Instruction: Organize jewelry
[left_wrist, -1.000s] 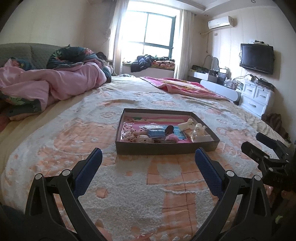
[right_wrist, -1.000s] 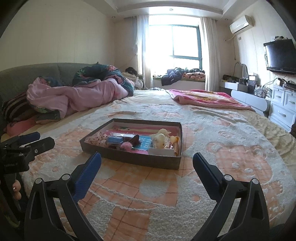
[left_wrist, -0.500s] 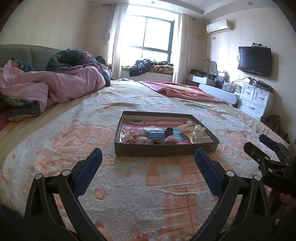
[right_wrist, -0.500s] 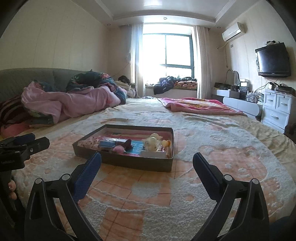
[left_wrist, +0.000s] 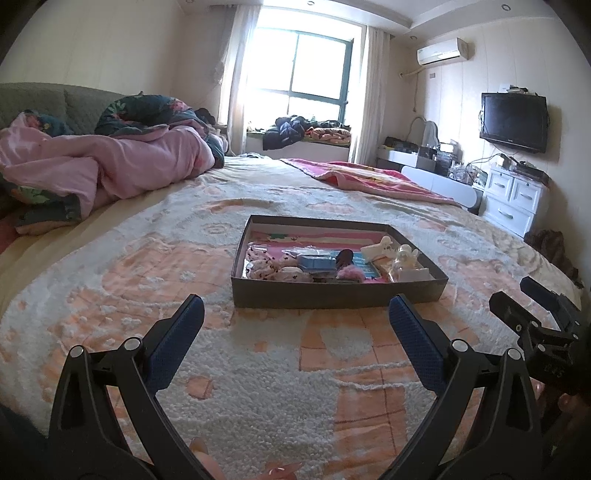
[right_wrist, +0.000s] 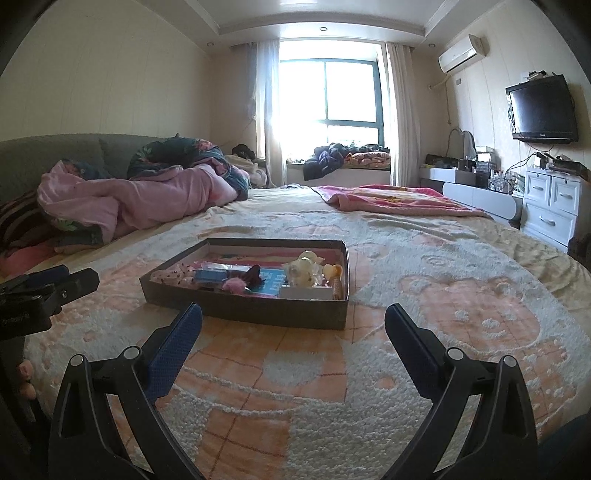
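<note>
Lying flat, the tray (left_wrist: 332, 295) runs long-side crosswise beyond both grippers' (left_wrist: 295, 321) (right_wrist: 293, 325) wide-spread, empty fingers.

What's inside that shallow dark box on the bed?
The box holds a blue card, pink pompom, pale figurines and a white carton. Anything beneath them is hidden.

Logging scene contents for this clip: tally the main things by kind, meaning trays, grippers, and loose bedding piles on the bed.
Trays: 1, the dark tray holding small items
Grippers: 2, left gripper and right gripper, both with jaws open and empty
Bedding piles: 2, pink quilt and red blanket
Total: 5
</note>
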